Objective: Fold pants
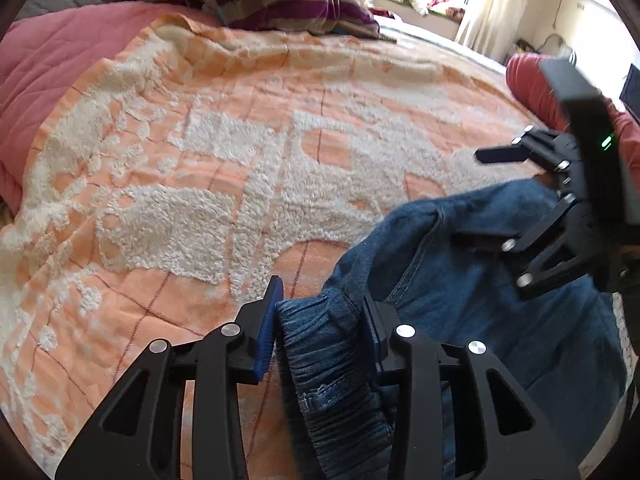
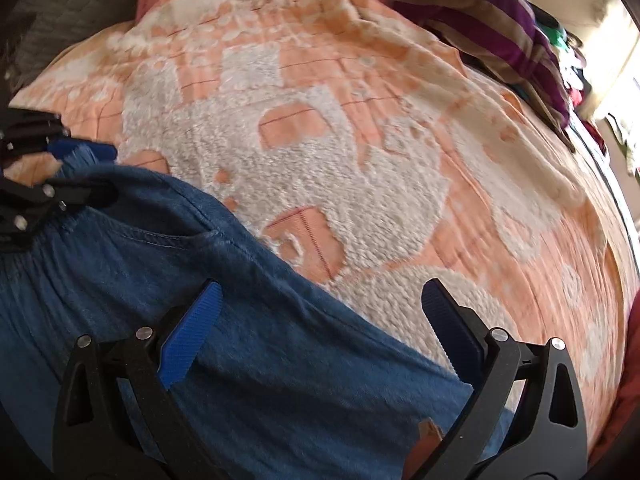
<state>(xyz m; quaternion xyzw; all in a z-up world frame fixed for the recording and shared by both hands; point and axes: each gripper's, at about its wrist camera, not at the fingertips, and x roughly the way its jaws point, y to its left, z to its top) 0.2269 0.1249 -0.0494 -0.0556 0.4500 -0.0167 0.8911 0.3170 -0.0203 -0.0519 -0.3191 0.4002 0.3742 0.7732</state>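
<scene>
Orange-and-cream bedspread (image 1: 224, 168) fills view. My left gripper (image 1: 320, 320) pinches the denim pants' (image 1: 460, 280) elastic waistband (image 1: 332, 360) at 6 o'clock; right gripper (image 2: 320, 312) spread wide over them.

My two black handheld grippers, blue ribbed pads.

My left gripper (image 1: 320, 328) has matte black triangulated linkage arms with cut-out windows, round silver pivot screws and ridged blue finger pads (image 1: 266, 336). My right gripper (image 2: 320, 320) is the same build: black arms, silver screws, bright blue serrated pads (image 2: 192, 336). Its black body carries a small green light.
</scene>
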